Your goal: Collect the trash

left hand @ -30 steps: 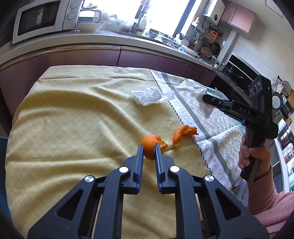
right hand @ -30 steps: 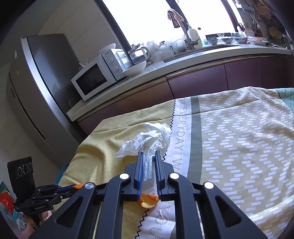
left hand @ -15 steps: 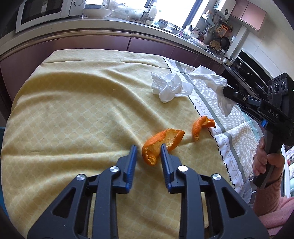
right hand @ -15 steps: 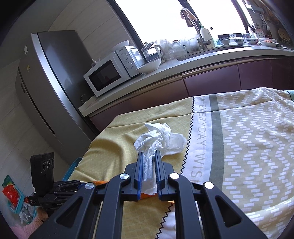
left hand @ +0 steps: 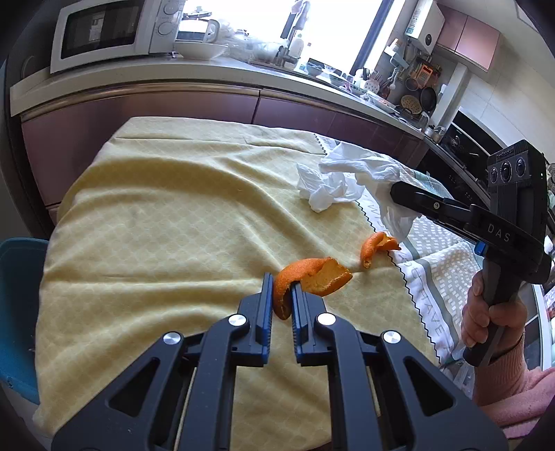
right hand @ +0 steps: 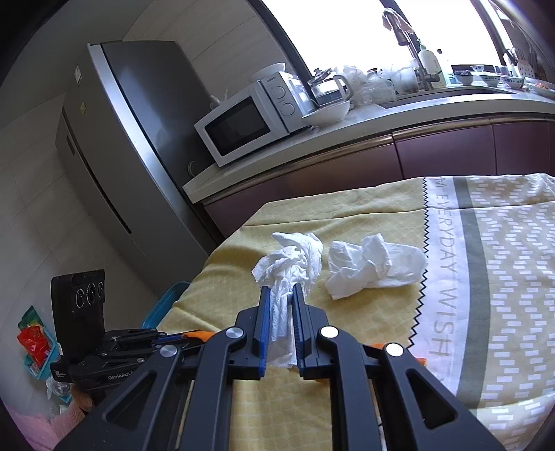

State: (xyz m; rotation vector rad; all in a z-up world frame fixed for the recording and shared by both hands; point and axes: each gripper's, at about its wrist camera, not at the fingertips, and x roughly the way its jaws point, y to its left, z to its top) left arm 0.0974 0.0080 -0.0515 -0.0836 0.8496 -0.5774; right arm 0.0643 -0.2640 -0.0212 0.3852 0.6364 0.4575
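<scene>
A large curled orange peel [left hand: 314, 275] lies on the yellow tablecloth [left hand: 156, 225]. My left gripper [left hand: 280, 289] has one end of it between its pads, and the jaws are closing on it. A smaller orange peel [left hand: 376, 246] lies just right of it. My right gripper [right hand: 279, 289] is shut on a crumpled white tissue [right hand: 289, 263] and holds it above the cloth. That gripper [left hand: 399, 189] and its tissue [left hand: 367, 166] also show in the left wrist view. A second crumpled tissue [right hand: 374, 267] rests on the cloth beside it.
A grey-and-white patterned cloth [right hand: 485, 277] covers the table's right part. A blue bin [left hand: 17, 295] stands off the left edge. Behind the table runs a counter with a microwave [left hand: 104, 31], and a fridge [right hand: 121, 138] stands to its left. A hand [left hand: 492, 312] grips the right tool.
My left gripper's jaws opened around the large peel, then closed on its end. The right gripper moved across the table with its tissue, which now hangs apart from the second tissue.
</scene>
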